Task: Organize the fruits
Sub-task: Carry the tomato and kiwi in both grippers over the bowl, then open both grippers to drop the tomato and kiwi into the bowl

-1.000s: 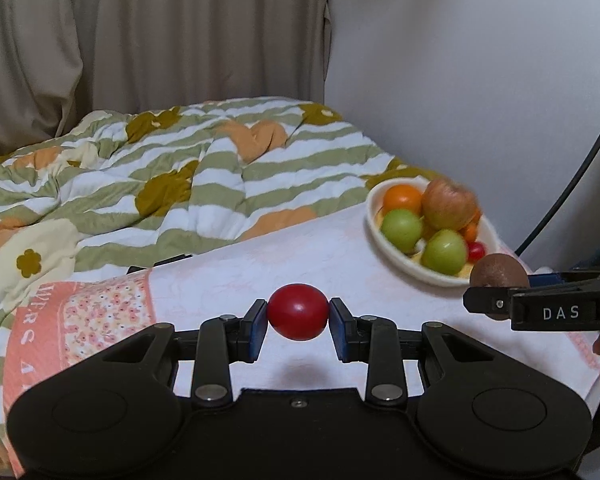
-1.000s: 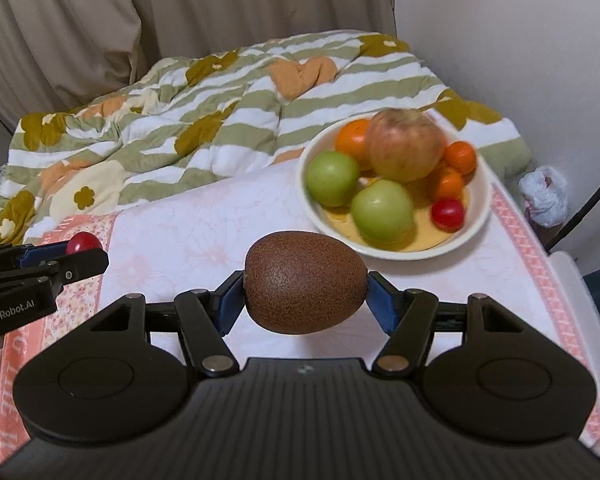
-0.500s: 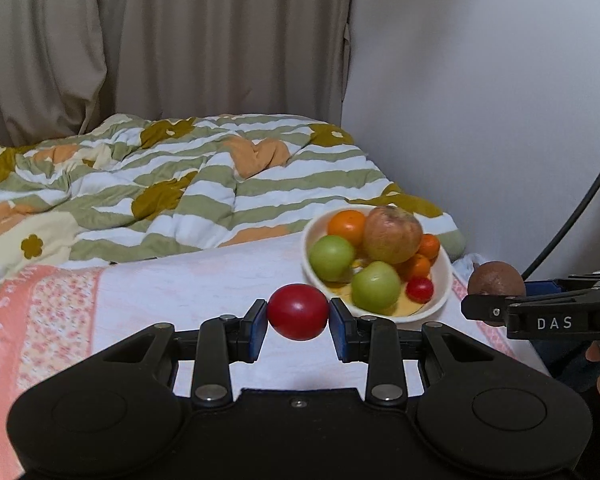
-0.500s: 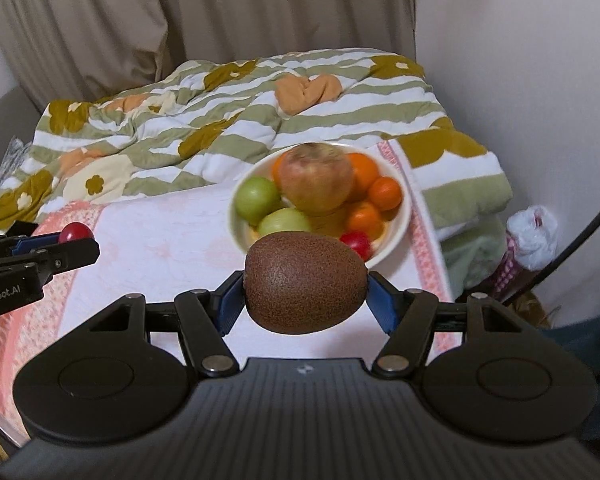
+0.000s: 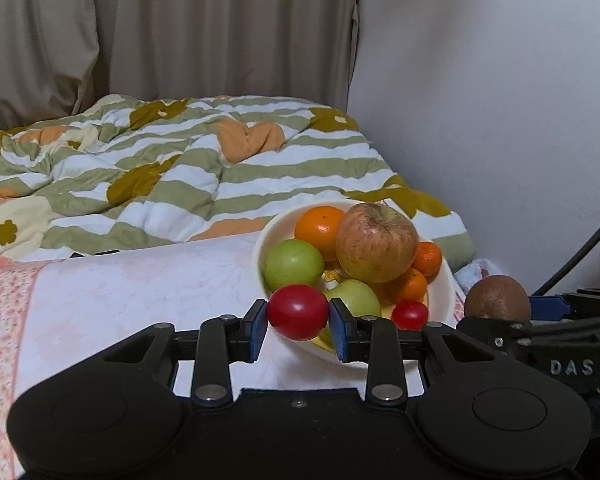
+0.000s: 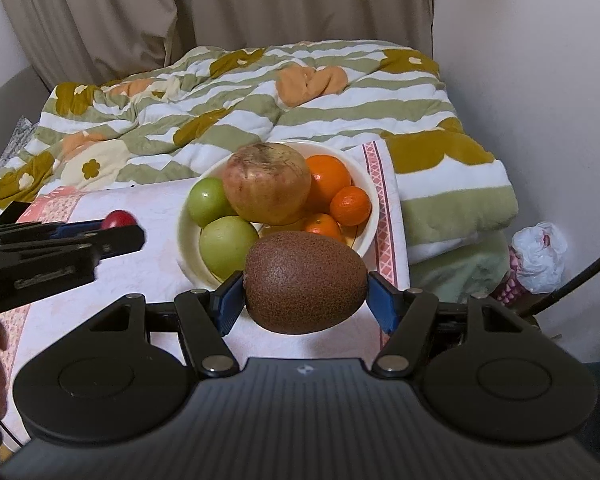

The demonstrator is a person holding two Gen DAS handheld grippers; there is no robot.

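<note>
My left gripper (image 5: pixel 298 322) is shut on a red tomato (image 5: pixel 298 312), held just in front of the near left rim of a cream bowl (image 5: pixel 262 240). My right gripper (image 6: pixel 304 300) is shut on a brown kiwi (image 6: pixel 305 282), held at the bowl's (image 6: pixel 186 220) near edge. The bowl holds a large reddish apple (image 6: pixel 266 184), two green apples, several small oranges and a small red tomato (image 5: pixel 410 314). In the right wrist view the left gripper with its tomato (image 6: pixel 118 219) is at the left; in the left wrist view the kiwi (image 5: pixel 496 298) is at the right.
The bowl stands on a pink-white cloth (image 5: pixel 140 288) over the bed. A striped green, white and orange quilt (image 5: pixel 180 184) lies behind it. A white wall (image 5: pixel 480 120) is at the right, curtains behind. A plastic bag (image 6: pixel 538 256) and a black cable (image 6: pixel 580 280) are at the bedside.
Both grippers have moved closer to the bowl, each still holding its fruit. The bowl now looks larger and lies right behind both held fruits.
</note>
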